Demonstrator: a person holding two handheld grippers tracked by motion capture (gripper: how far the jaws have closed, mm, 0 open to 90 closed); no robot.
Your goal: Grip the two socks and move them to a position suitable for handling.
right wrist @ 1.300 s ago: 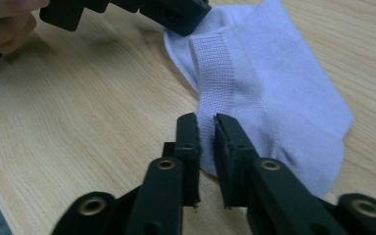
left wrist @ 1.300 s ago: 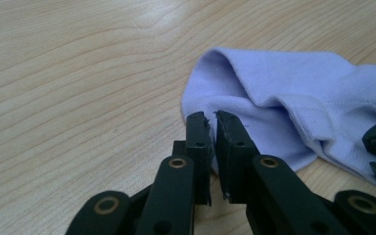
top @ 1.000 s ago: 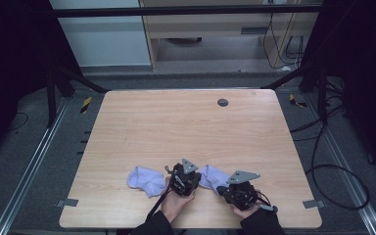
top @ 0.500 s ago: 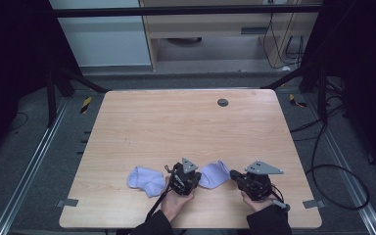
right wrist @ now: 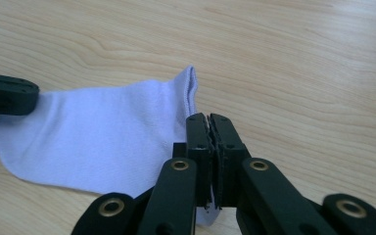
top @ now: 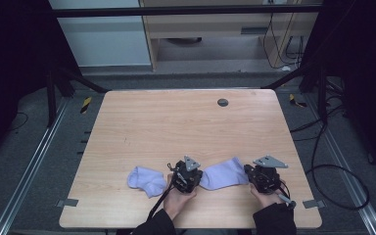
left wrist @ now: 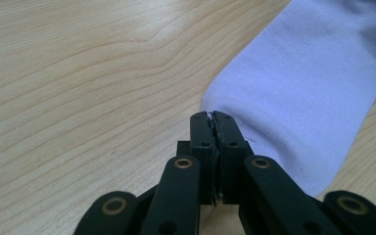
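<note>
As the right tool [top: 248, 171] drew rightward, the sock [top: 223, 174] stretched flatter.

Black grippers with brass-ringed rivets, grey three-cornered top plates, trailing cables; dark sleeves.

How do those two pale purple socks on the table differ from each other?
The right sock lies stretched flat between the left gripper and right gripper, both shut on its edges; the left sock lies loose beside the left gripper, with neither gripper on it. The right sock looks long and smooth, the left sock bunched and shorter. Both are the same pale lilac and rest on the wooden table.
</note>
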